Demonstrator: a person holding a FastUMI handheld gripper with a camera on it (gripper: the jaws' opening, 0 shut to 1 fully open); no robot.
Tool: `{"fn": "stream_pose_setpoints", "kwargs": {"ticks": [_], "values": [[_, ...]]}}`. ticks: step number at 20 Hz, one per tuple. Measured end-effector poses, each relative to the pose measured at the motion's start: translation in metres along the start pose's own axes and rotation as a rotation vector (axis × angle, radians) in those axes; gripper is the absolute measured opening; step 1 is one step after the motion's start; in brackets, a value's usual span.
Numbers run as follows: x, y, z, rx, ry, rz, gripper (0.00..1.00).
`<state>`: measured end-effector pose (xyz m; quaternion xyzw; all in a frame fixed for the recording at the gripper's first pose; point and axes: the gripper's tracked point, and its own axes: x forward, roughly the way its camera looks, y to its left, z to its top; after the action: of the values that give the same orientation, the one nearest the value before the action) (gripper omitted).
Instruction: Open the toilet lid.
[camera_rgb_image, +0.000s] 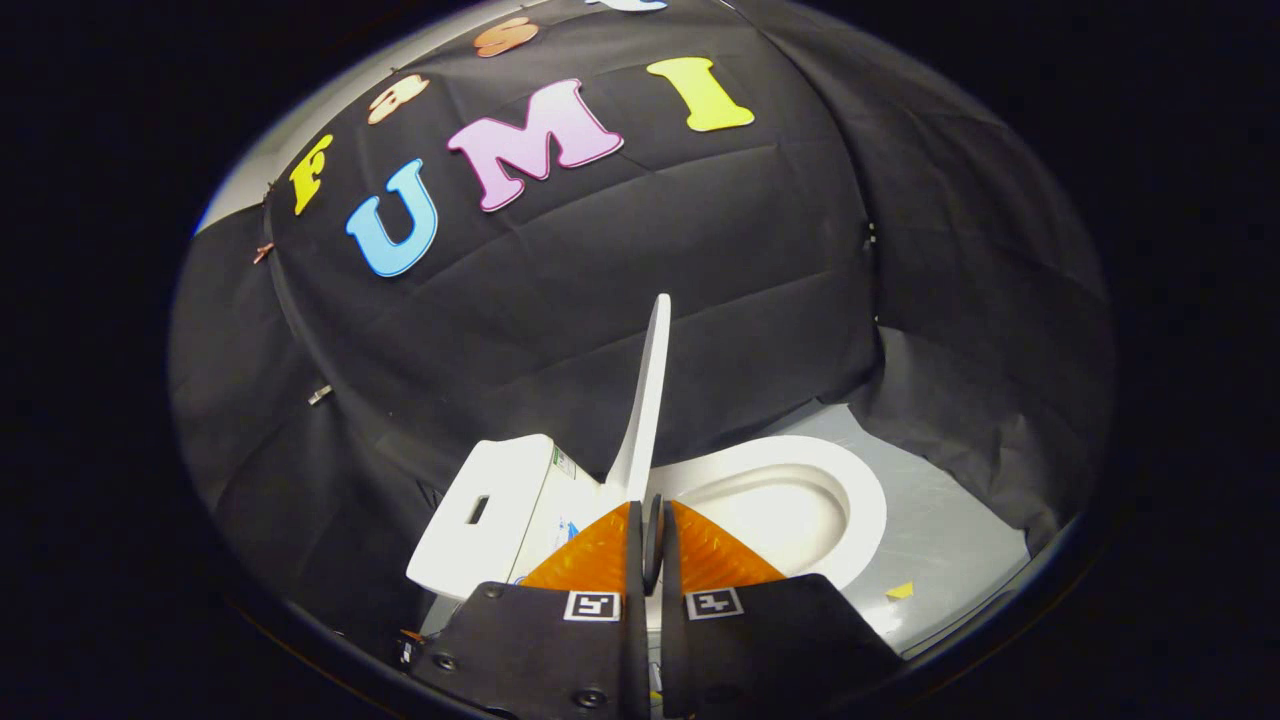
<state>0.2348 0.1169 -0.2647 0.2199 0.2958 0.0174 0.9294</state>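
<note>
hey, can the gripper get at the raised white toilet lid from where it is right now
Probably yes. The thin white plastic toilet lid stands upright, edge-on, just ahead of the gripper, whose fingers look nearly closed together. Nothing sits between them and the lid's lower edge. The white oval seat lies open to one side.

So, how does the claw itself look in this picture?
The claw has two flat black plates with small screws, each bearing a square black-and-white marker. Its fingers are fan-shaped and ribbed. They stand close together at the foot of the upright white plastic toilet lid; whether they pinch it is unclear.
</note>
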Motion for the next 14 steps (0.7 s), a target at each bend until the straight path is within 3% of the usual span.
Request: {"fn": "stream_pose_setpoints", "kwargs": {"ticks": [14], "values": [[0.003,0.16,-0.016,-0.352,-0.087,-0.037,0.14]]}}
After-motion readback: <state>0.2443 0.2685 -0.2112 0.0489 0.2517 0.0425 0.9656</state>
